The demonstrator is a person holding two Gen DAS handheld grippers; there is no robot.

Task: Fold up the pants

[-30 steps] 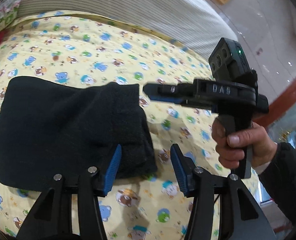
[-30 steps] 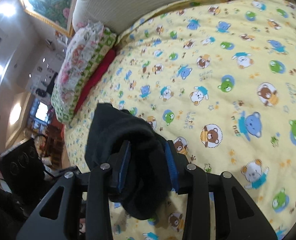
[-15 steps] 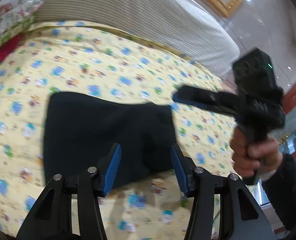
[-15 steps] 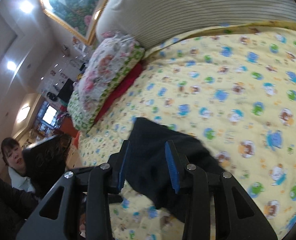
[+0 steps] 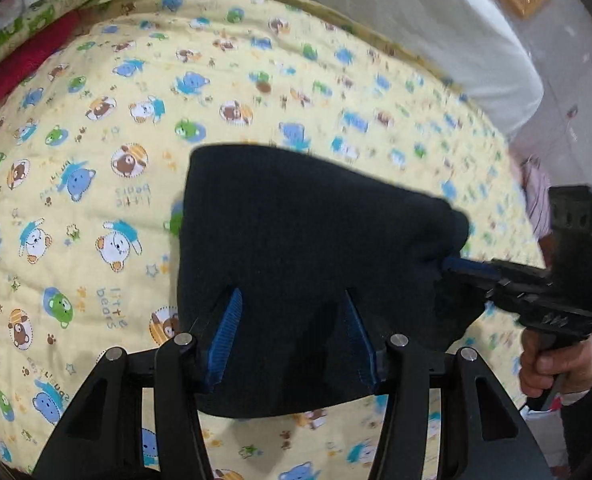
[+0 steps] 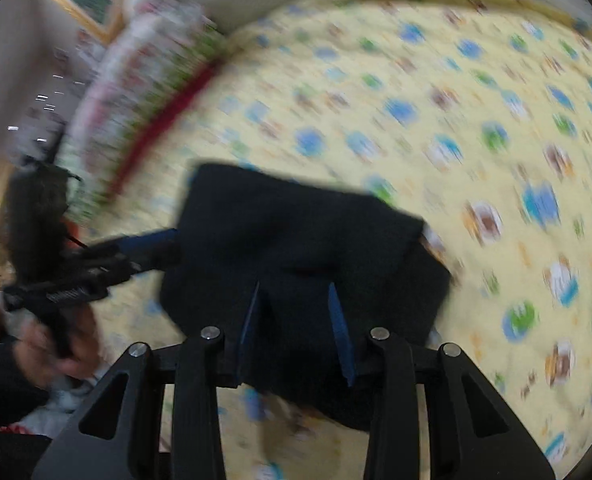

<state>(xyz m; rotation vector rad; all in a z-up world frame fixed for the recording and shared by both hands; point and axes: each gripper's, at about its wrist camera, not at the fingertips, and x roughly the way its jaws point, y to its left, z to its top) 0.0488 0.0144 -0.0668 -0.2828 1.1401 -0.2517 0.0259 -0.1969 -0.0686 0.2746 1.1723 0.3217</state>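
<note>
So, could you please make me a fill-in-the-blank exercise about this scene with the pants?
1. The pants lie on a quilt printed with little ___.
2. In the left wrist view, the right gripper meets the pants on their ___ side.
3. The cloth next to the pillow is ___.
Missing words: bears; right; red.

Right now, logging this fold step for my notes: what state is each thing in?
pants: dark, folded into a compact bundle, on the bedspread.
left gripper: jaws apart, straddling the near edge of the bundle; grip unclear.
right gripper: jaws apart around the bundle's side; grip unclear, view blurred.
bedspread: spread flat, yellow bear print.
pillow: lying at the bed's head.
</note>
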